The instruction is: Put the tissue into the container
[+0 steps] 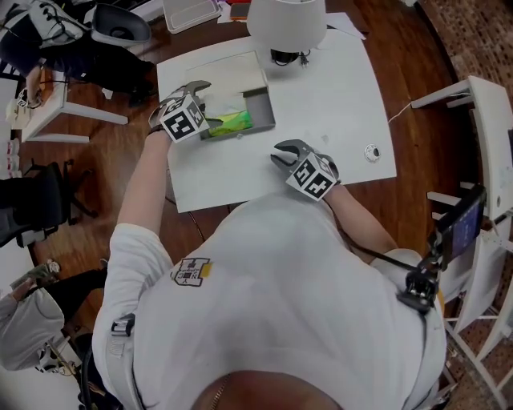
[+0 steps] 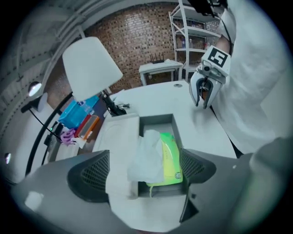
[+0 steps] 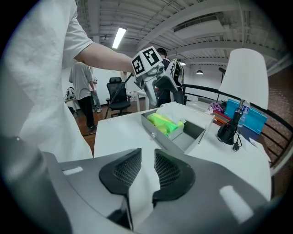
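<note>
The grey container [image 1: 263,102] stands open on the white table top [image 1: 337,104], its lid [image 1: 232,70] folded back. Inside lies a green tissue pack [image 1: 232,122] with a white tissue [image 2: 149,155] rising loosely from it. My left gripper [image 1: 207,102] hovers over the container's near-left end, jaws wide open; the pack [image 2: 170,160] and tissue show below, between the fingers, untouched. My right gripper [image 1: 282,152] rests low over the table, right of the container, jaws close together with a narrow gap and nothing in it [image 3: 147,169]. From there the container [image 3: 194,130] lies ahead.
A white lamp [image 1: 286,20] stands behind the container, its black base and cord [image 3: 229,130] beside it. A small round object [image 1: 372,152] lies on the mat's right edge. White shelving [image 1: 489,120] is at the right; a person [image 3: 84,91] stands far back.
</note>
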{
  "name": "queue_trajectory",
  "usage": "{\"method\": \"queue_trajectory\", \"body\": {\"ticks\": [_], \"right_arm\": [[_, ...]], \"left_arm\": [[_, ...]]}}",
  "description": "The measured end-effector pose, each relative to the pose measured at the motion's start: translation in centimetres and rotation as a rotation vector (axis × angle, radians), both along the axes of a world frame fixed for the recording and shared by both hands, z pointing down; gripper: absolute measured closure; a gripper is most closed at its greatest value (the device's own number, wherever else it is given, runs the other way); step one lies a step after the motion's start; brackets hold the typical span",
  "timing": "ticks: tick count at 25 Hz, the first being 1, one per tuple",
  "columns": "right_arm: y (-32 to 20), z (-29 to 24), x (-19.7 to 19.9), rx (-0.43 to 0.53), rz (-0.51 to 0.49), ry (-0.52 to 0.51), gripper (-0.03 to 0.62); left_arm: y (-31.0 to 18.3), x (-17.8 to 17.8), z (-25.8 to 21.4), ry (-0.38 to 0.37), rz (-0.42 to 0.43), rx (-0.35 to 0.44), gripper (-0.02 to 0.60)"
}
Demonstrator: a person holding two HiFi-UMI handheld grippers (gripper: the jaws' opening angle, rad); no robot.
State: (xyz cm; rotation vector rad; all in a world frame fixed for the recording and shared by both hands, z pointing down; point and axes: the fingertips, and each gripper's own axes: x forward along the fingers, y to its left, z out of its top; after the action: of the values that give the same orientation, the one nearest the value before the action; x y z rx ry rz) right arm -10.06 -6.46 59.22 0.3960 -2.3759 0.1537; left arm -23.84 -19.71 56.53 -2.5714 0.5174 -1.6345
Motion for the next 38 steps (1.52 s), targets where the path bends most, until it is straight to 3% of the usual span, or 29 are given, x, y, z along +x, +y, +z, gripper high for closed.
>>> {"method": "queue_trajectory", "body": {"ticks": [2, 4, 7, 10, 12, 16, 19, 24, 30, 38], "right_arm": [[-0.3, -0.2, -0.1, 0.007, 0.007, -0.002, 0.507], [-0.6, -0.5, -0.1, 0.017, 0.018, -0.007, 0.507], [-1.1, -1.2, 0.0, 0.035, 0.039, -0.013, 0.507], [-1.3, -1.7, 0.1, 0.044, 0.054, -0.016, 0.507], [-1.1, -1.9, 0.0, 0.045, 0.056, -0.021, 0.507], [0.1, -1.6, -0.7, 0.025, 0.051, -0.009, 0.507], [1.8, -1.0, -1.7, 0.001, 0.044, -0.001, 0.507], [5.9, 0.1, -2.6, -0.048, 0.047, 0.001, 0.507], [10.4, 1.5, -1.0, -0.087, 0.0, 0.003, 0.51], [15.7, 3.7, 5.7, -0.161, -0.028, -0.01, 0.551]], "left_arm": [[-0.9, 0.0, -3.1, 0.053, -0.023, 0.098, 0.114], [-1.4, 0.1, -7.3, 0.155, -0.063, 0.225, 0.115], [0.1, 0.3, -14.1, 0.423, -0.159, 0.38, 0.139], [3.7, 0.0, -16.6, 0.652, -0.261, 0.41, 0.228], [6.6, 0.1, -14.4, 0.706, -0.308, 0.358, 0.278], [13.0, 1.5, -5.4, 0.669, -0.354, 0.152, 0.324], [18.1, 3.2, 0.1, 0.659, -0.357, -0.001, 0.41], [24.6, 5.3, 4.3, 0.647, -0.306, -0.122, 0.581], [29.4, 7.4, 7.4, 0.58, -0.291, -0.211, 0.581], [35.0, 11.0, 11.1, 0.522, -0.495, -0.289, 0.581]]}}
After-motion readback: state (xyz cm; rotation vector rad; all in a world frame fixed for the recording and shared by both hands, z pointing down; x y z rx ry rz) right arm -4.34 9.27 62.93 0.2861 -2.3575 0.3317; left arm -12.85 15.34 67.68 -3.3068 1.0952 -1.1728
